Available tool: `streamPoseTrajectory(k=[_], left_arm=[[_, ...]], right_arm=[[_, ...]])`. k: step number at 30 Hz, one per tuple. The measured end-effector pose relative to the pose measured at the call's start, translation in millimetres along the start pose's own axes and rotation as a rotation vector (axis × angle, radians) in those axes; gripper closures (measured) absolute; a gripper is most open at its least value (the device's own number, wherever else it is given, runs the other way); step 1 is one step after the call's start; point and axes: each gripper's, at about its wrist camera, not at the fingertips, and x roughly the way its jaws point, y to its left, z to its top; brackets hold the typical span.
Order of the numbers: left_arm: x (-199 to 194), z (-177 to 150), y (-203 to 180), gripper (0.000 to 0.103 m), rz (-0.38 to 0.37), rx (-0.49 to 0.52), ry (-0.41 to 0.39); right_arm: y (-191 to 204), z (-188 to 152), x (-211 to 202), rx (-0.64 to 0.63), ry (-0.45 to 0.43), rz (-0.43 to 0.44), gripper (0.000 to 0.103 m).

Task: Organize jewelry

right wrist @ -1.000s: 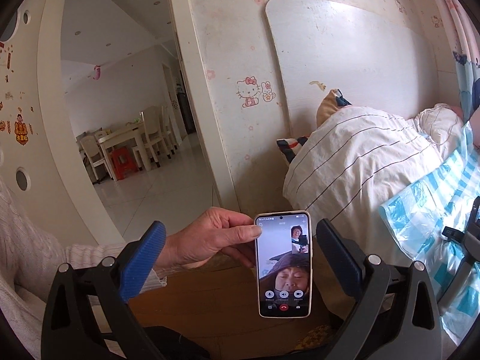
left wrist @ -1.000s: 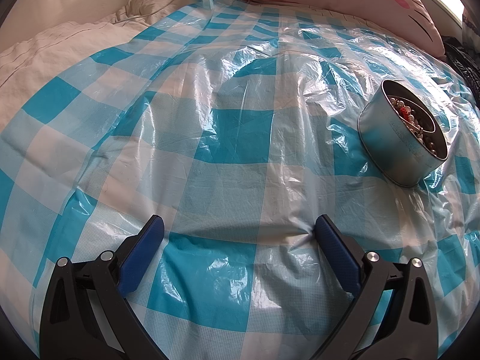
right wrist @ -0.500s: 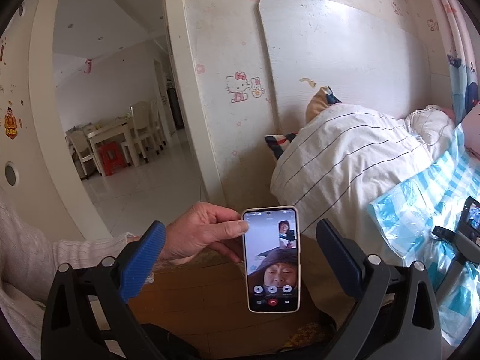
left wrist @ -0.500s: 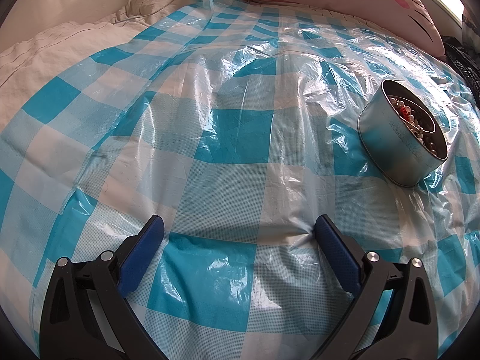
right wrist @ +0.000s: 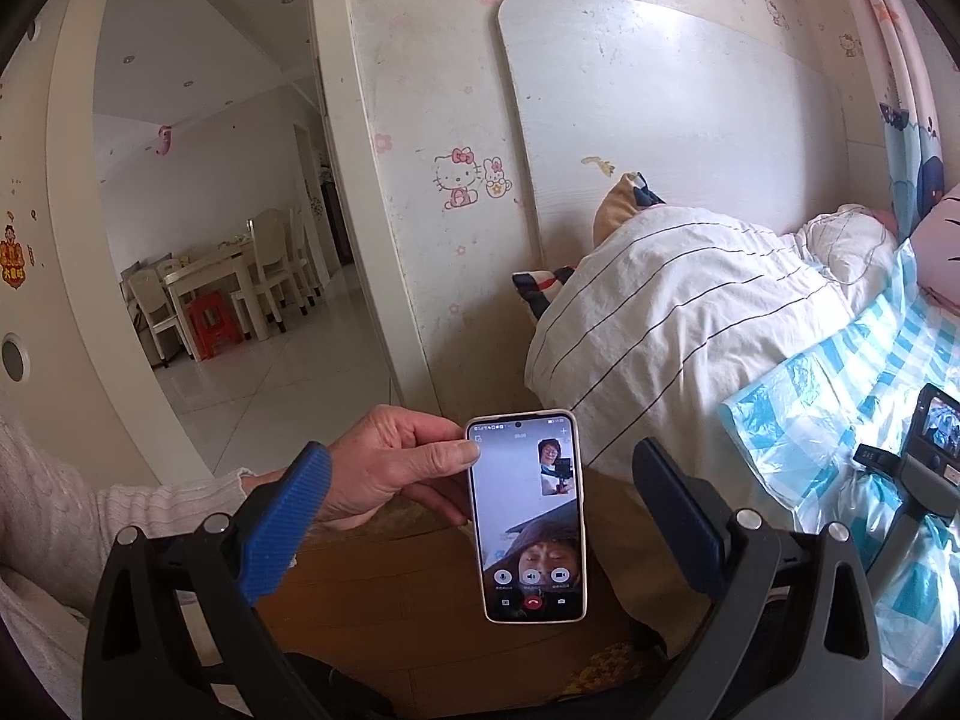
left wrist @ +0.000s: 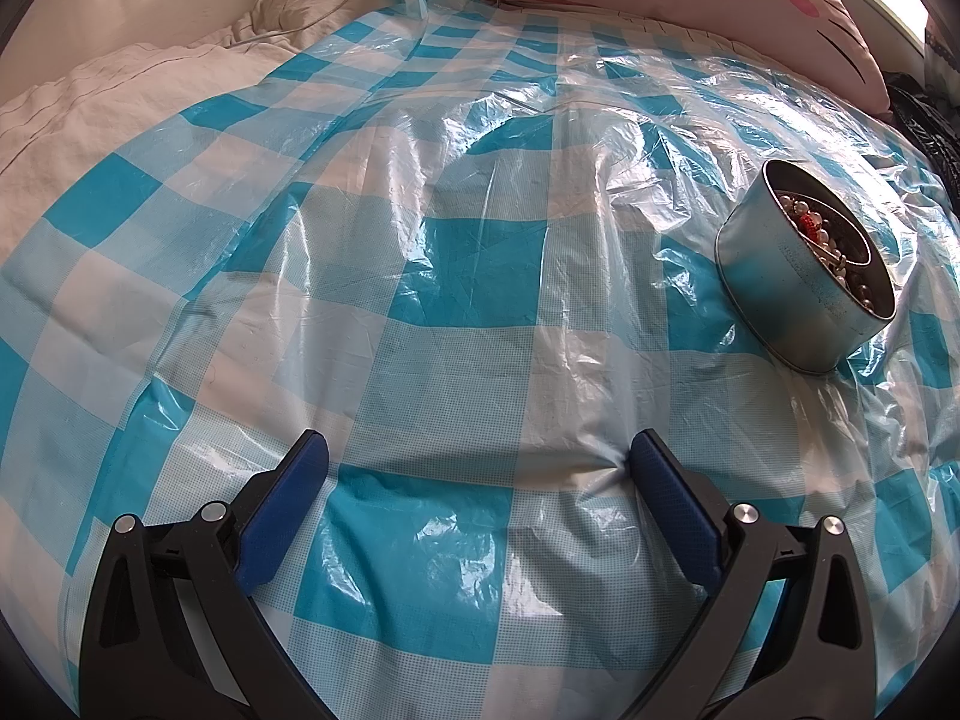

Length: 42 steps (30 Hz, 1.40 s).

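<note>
Jaws on both grippers gape wide, gripping nothing. Left gripper (left wrist: 478, 465) rests on the checked plastic sheet (left wrist: 456, 276) — jewelry tin (left wrist: 792, 294) well apart. Right gripper (right wrist: 480, 468) faces a hand (right wrist: 390, 468) holding a phone (right wrist: 528, 516).

At your two o'clock, a brushed metal tin (left wrist: 792, 294) on glossy, crinkled plastic sheet (left wrist: 480, 276); matt cotton duvet (right wrist: 678, 312), smooth glass-fronted phone (right wrist: 531, 516), polished wood floor (right wrist: 372, 588).

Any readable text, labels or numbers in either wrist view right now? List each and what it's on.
Nothing can be quoted for certain.
Phone: status bar, call timer and button captions too small to read.
Red wall sticker: characters blurred.
Camera unit on the checked plastic sheet: small label blurred.
Tin of jewelry: no lettering visible.
</note>
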Motion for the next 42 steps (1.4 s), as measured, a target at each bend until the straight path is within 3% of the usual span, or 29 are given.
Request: streamPoseTrajectory(k=[22, 32, 42], left_arm=[[0, 0, 0, 0.007, 0.0, 0.0, 0.0], [0, 0, 0, 0.007, 0.0, 0.0, 0.0], [0, 0, 0, 0.007, 0.0, 0.0, 0.0]], right_arm=[[-3, 0, -3, 0.002, -0.016, -0.002, 0.007], [-13, -1, -13, -0.011, -0.031, -0.205, 0.007], [-28, 1, -21, -0.009, -0.045, -0.274, 0.007]])
